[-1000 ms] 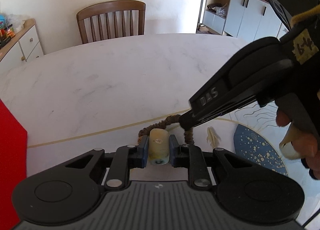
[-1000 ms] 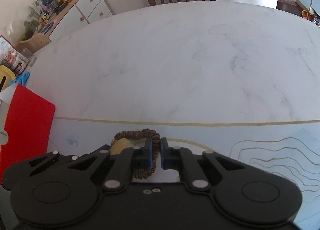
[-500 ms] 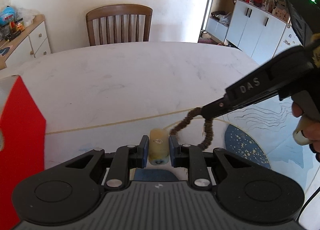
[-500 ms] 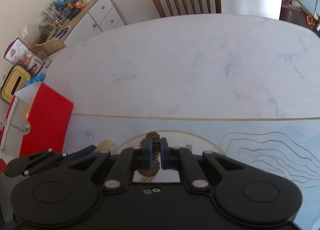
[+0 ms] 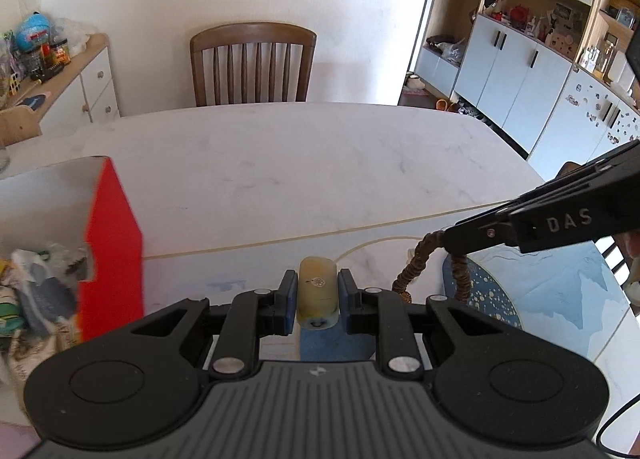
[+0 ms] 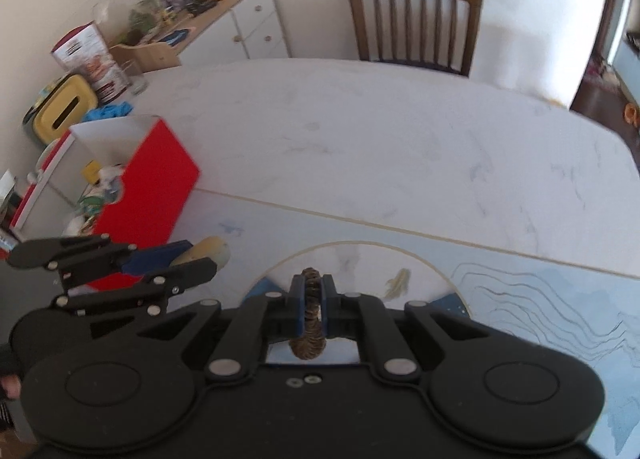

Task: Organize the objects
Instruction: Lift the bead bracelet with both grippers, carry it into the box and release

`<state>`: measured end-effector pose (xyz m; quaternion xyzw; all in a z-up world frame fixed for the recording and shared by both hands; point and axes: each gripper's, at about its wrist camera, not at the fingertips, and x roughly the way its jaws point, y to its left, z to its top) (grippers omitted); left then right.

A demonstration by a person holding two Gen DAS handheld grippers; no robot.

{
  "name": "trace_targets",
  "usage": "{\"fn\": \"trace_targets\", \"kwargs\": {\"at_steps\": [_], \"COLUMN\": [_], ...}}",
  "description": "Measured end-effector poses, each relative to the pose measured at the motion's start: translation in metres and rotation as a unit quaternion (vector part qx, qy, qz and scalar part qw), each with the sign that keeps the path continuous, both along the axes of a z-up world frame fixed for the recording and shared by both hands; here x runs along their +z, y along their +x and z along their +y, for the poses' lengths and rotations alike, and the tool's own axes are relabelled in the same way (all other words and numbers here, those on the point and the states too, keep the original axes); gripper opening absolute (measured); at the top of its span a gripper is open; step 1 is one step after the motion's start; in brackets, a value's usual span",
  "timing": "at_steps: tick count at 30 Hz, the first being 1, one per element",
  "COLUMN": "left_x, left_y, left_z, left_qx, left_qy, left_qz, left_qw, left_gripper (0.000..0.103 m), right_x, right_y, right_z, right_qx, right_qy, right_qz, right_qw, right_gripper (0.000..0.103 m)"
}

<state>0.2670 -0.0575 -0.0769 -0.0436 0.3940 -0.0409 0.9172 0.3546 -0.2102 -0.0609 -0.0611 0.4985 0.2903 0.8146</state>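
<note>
My left gripper (image 5: pixel 318 291) is shut on a small pale yellow cylinder (image 5: pixel 317 291), held above the table; it also shows in the right wrist view (image 6: pixel 208 253). My right gripper (image 6: pixel 312 293) is shut on a brown braided ring (image 6: pixel 310 315), lifted off the table; the ring hangs from its fingers in the left wrist view (image 5: pixel 424 263). A red open box (image 5: pixel 114 235) with several mixed items inside stands at the left, and shows in the right wrist view (image 6: pixel 156 183) just beyond the left gripper (image 6: pixel 192 263).
A white marble table (image 5: pixel 300 163) carries a printed blue and white mat (image 6: pixel 540 299) at its near side. A wooden chair (image 5: pixel 252 63) stands at the far edge. A yellow container (image 6: pixel 64 107) and cluttered sideboard (image 6: pixel 224 15) are at the left.
Both grippers have risen from the table with their objects. The ring has come off the table. The red box has come further into view at the left.
</note>
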Motion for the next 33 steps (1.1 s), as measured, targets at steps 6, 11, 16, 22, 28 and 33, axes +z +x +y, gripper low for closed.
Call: {"fn": "trace_targets", "kwargs": {"at_steps": [6,11,16,22,28,33], "left_x": [0.020,0.039,0.052,0.067,0.076,0.075], "left_y": [-0.017,-0.029,-0.041,-0.055,-0.066,-0.071], "left_z": [0.021,0.047,0.077,0.121,0.168,0.203], "left_qx": [-0.001,0.001,0.008,0.022,0.041,0.055], "left_qy": [0.004,0.001,0.010,0.023,0.037,0.046], "left_qz": [0.000,-0.004,-0.012,-0.021,-0.024,-0.020], "left_qw": [1.0000,1.0000,0.9998,0.9993,0.9982,0.9972], "left_gripper": [0.020,0.020,0.020,0.020,0.020,0.020], "right_x": [0.022,0.038,0.052,0.065,0.073,0.073], "right_y": [-0.022,-0.034,-0.042,-0.048,-0.058,-0.065], "right_z": [0.020,0.043,0.072,0.111,0.157,0.195], "right_qx": [0.018,0.030,0.043,0.056,0.074,0.090], "right_qy": [0.004,0.007,0.011,0.017,0.024,0.027], "right_qz": [-0.020,-0.034,-0.048,-0.060,-0.069,-0.069], "right_qw": [1.000,0.999,0.998,0.996,0.995,0.993], "right_gripper": [0.006,0.006,0.006,0.006,0.006,0.006]}}
